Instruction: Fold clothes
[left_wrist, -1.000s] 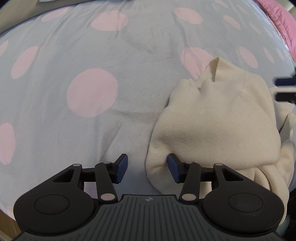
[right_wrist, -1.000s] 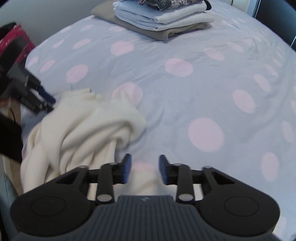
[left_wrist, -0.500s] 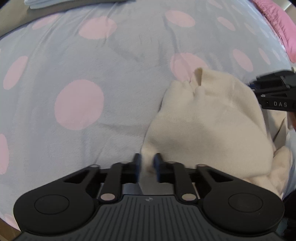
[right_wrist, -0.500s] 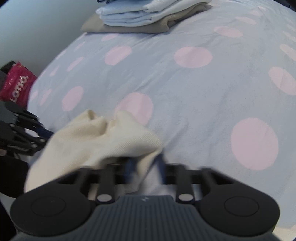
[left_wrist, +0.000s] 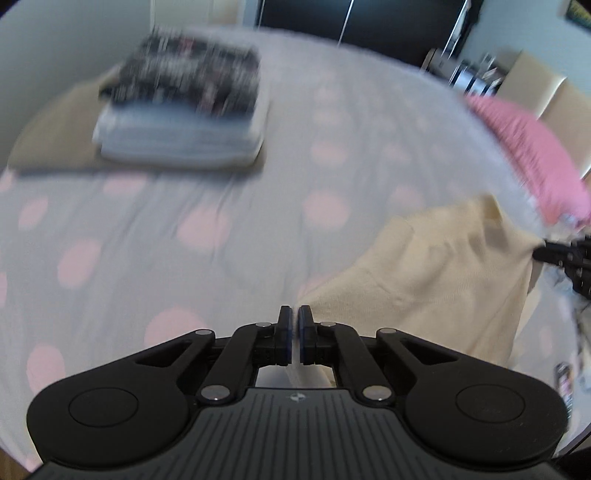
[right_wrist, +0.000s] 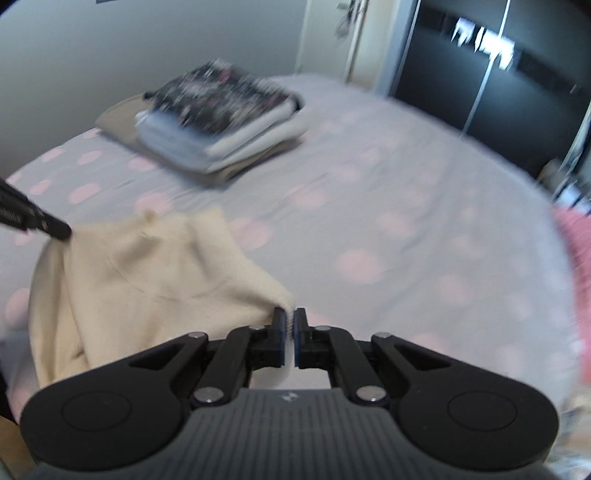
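Observation:
A cream knit garment (left_wrist: 443, 273) hangs stretched above the blue bed sheet (left_wrist: 184, 229) with pink dots. My left gripper (left_wrist: 295, 317) is shut on one corner of it, the cloth running off to the right. In the right wrist view the same cream garment (right_wrist: 147, 280) spreads to the left, and my right gripper (right_wrist: 289, 318) is shut on its other corner. Each view shows the other gripper's black tip at the garment's far edge. Both views are blurred.
A stack of folded clothes (left_wrist: 181, 107), dark patterned piece on top, lies at the far side of the bed; the stack of folded clothes (right_wrist: 221, 122) also shows in the right view. A pink blanket (left_wrist: 532, 155) lies at the bed's right edge. Dark wardrobe doors (right_wrist: 480, 74) stand behind.
Both grippers went from open beside the crumpled garment to shut on its corners, then rose and tilted up. The garment is lifted and stretched; the far stack and room came into view.

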